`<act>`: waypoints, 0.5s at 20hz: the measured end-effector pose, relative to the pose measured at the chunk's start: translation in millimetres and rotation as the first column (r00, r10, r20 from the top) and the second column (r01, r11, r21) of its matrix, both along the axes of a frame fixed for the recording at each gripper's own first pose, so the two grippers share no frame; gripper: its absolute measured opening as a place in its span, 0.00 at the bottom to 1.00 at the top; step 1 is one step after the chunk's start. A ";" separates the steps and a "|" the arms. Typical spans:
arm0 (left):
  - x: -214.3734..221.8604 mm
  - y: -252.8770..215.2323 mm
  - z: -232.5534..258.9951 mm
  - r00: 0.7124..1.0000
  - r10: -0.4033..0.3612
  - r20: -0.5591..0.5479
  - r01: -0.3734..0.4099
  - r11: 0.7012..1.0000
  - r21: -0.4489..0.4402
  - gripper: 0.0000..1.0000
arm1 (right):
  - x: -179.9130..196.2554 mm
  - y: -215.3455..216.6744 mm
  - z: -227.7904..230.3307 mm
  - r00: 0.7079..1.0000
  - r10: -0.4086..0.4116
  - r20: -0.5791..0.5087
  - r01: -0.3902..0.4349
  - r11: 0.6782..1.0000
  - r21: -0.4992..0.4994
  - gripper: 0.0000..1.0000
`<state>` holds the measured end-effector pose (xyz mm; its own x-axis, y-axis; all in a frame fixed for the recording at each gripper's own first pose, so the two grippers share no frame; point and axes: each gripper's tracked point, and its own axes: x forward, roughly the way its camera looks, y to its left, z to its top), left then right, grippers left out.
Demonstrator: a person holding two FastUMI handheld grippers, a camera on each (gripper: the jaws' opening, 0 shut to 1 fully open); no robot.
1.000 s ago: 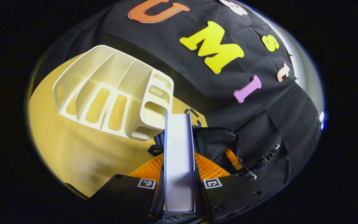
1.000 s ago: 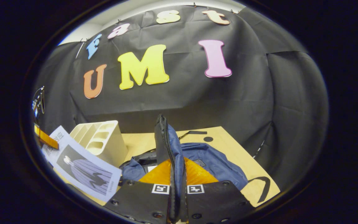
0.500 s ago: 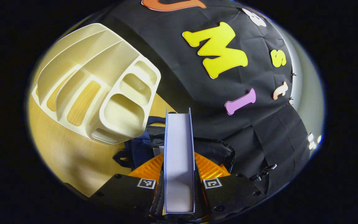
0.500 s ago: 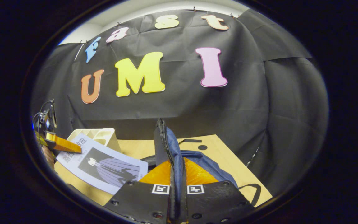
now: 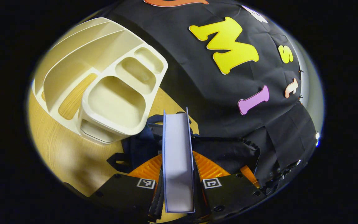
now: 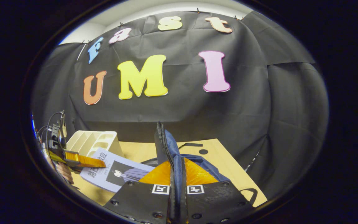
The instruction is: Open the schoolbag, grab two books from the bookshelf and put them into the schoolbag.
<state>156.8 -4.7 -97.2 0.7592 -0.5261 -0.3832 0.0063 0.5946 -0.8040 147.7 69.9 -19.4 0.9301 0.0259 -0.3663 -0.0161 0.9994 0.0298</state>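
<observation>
Carrying the book (image 5: 178,161) clamped in the left gripper (image 5: 177,186) jaws nearer the schoolbag (image 6: 208,163) mouth (flap (image 6: 166,146) pinched by right gripper (image 6: 178,189) jaws), leaving the bookshelf (image 5: 104,77) behind.

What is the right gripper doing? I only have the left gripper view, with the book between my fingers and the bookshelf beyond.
Observer: In the right gripper view, the right gripper is shut on the schoolbag's zippered flap and holds it upright.
Operator: Where does my book sit from that side?
Observer: The book lies cover up, tilted, left of the raised flap and in front of the bookshelf.
Operator: How is the left gripper on it?
Observer: The left gripper grips the book near its far left corner, with one finger lying across the cover.
</observation>
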 end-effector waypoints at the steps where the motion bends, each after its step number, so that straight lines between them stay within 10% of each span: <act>1: -1.7 -7.6 -4.4 1.000 -0.008 -0.007 0.008 1.000 0.000 0.41 | 1.0 -0.3 2.1 1.000 0.001 0.003 -0.001 1.000 0.005 0.06; 10: 14.0 -71.0 -17.4 0.997 -0.010 0.073 0.005 0.998 0.064 0.42 | 10.0 9.6 26.4 0.996 0.058 0.062 -0.058 0.998 0.003 0.06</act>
<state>170.8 -75.6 -114.6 0.7826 -0.5082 -0.3596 0.0685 0.6444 -0.7616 157.7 79.6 7.0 0.9480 0.0822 -0.3074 -0.0762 0.9966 0.0314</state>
